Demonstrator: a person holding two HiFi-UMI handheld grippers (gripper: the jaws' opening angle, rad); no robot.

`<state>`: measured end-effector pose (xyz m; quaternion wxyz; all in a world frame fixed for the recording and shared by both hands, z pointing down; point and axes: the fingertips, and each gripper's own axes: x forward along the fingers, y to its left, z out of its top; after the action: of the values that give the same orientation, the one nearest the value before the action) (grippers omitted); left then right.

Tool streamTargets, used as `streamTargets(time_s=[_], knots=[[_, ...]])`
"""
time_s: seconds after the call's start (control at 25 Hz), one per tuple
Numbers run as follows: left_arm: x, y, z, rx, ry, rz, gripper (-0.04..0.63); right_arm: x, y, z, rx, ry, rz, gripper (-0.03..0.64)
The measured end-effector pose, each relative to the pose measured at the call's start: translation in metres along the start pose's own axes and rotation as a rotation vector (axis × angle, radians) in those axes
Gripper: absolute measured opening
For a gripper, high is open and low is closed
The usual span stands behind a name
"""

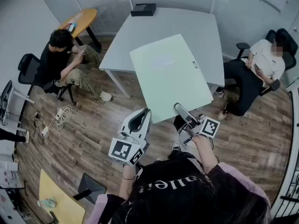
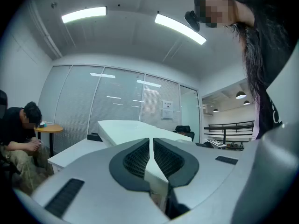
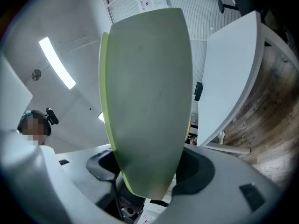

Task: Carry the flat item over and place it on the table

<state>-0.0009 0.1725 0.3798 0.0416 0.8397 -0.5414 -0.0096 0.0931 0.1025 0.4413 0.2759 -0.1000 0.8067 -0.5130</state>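
Lettering on black shirt (image 1: 187, 197) unreadable.

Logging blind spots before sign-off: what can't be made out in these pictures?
- Grip of the right gripper: in the right gripper view, the pale green board covers where its fingers meet it, so pressing or loose is unclear.
- The small label on the board: head view, print too small.
- The white table: head view, its near middle is behind the board.
- The black box on the table: head view, too small to identify.

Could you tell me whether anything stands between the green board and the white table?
Nothing visible does. The green board is held up near the white table; its visible top is bare but for a black box at the far edge.
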Motion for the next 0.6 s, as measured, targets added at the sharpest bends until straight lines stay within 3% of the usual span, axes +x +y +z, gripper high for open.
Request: streamTargets(time_s=[0.48,0.6], knots=[[0.017,0.003,-0.002,0.019,-0.001,0.007,0.044,0.0,-0.009,0.015,0.029,-0.002,0.045,0.307],[0.002,0.004,-0.004,0.023,-0.004,0.006,0.044,-0.002,-0.005,0.002,0.016,0.003,0.039,0.307]])
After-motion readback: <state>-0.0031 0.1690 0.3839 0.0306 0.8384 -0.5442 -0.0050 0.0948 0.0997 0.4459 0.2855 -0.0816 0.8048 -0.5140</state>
